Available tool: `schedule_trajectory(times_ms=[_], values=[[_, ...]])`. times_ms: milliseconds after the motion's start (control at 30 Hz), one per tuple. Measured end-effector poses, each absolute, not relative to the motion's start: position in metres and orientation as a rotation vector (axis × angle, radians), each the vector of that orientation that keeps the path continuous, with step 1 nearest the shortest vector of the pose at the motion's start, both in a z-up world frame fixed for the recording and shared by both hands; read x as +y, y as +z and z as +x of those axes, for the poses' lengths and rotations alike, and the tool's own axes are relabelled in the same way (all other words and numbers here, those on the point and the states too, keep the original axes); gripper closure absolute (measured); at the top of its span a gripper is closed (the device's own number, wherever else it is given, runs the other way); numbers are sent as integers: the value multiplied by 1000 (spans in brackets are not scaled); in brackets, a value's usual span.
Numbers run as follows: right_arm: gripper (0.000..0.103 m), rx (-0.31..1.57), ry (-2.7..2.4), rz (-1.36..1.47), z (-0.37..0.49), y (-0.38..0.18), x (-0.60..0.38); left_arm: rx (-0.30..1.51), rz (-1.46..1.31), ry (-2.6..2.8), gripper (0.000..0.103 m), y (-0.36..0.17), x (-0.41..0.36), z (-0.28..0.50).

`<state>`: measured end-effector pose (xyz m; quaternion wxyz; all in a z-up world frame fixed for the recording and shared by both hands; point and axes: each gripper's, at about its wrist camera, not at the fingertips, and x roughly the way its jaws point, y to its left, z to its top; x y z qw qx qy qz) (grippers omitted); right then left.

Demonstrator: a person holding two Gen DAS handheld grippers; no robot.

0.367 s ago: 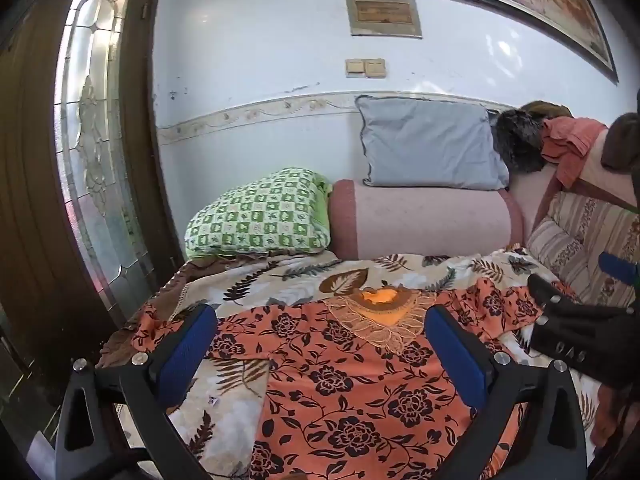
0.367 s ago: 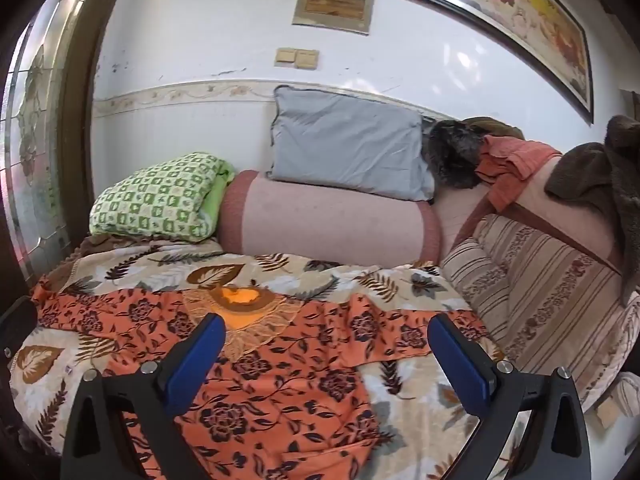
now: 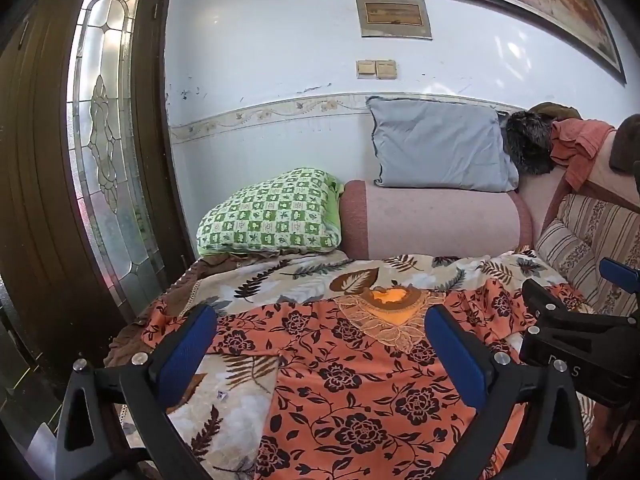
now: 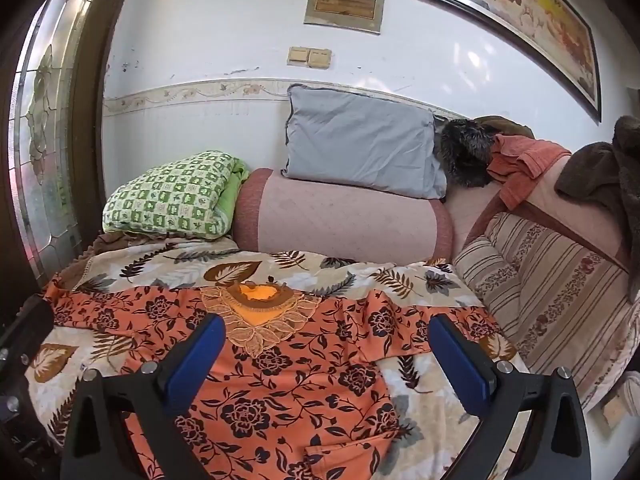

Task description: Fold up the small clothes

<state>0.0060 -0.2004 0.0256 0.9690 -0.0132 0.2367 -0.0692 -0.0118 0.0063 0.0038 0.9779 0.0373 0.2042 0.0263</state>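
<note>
Blue-padded left gripper (image 3: 320, 344) and right gripper (image 4: 326, 354) hover spread wide, empty, above the orange black-flowered blouse (image 4: 288, 380) lying flat on the leaf-print bedsheet (image 4: 160, 268) (a pinch might snag the sheet too).

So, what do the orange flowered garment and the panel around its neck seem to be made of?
The orange flowered garment looks like thin, soft woven fabric with a matte printed finish: it lies flat and follows the leaf-print bedcover in small wrinkles. Whether it is cotton or rayon I cannot tell. The neck panel looks like beige embroidered lace, since its scalloped leaf edge has an openwork look.
</note>
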Motion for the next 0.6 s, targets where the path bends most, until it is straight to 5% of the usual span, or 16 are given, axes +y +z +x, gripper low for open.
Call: schedule_trajectory(times_ms=[600], values=[[1,521,-101,-17,5,16,-192,439,80,137,0,-9,19,-4]])
